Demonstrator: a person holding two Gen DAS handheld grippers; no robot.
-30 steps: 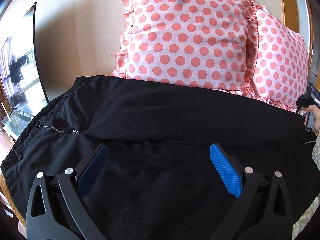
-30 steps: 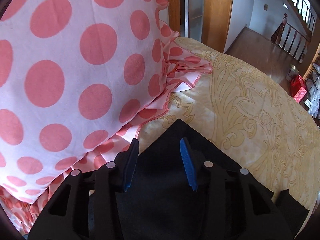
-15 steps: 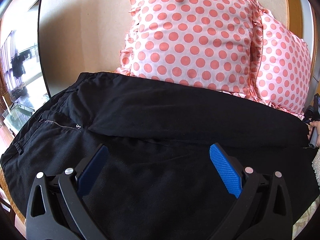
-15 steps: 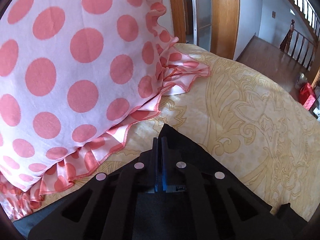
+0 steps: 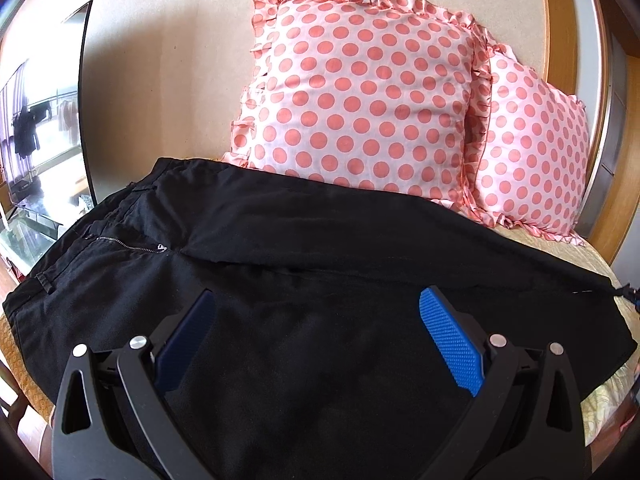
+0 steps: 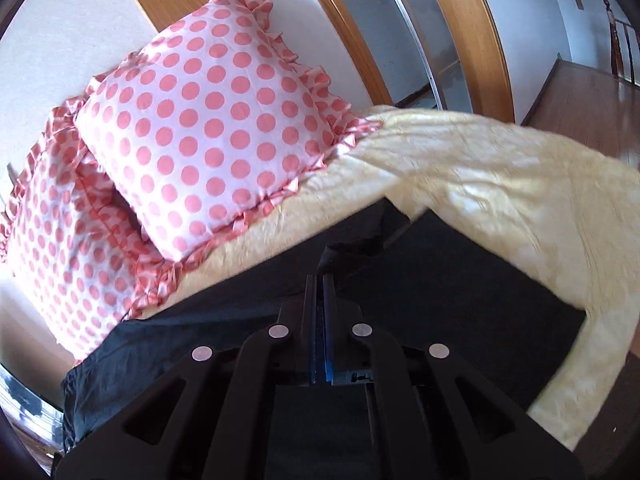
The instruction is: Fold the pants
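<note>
Black pants (image 5: 304,248) lie spread across the bed, waistband and zipper at the left, both legs running to the right. My left gripper (image 5: 316,328) is open above the near leg, blue pads wide apart, holding nothing. My right gripper (image 6: 320,280) is shut on the hem end of the pants (image 6: 352,250) and holds it lifted off the bed; the black cloth (image 6: 440,280) hangs below it. In the left wrist view the right gripper's tip (image 5: 630,294) shows at the far right edge, at the leg ends.
Two pink polka-dot pillows (image 5: 360,92) (image 5: 532,152) lean on the wall behind the pants; they also show in the right wrist view (image 6: 208,120). A yellow patterned bedspread (image 6: 500,176) covers the bed. A window is at the left (image 5: 36,136), a wooden door frame at the right (image 6: 472,32).
My right gripper closed on the pants hem and has lifted it up and back from the pillow. My left gripper stayed open and drew back slightly.
</note>
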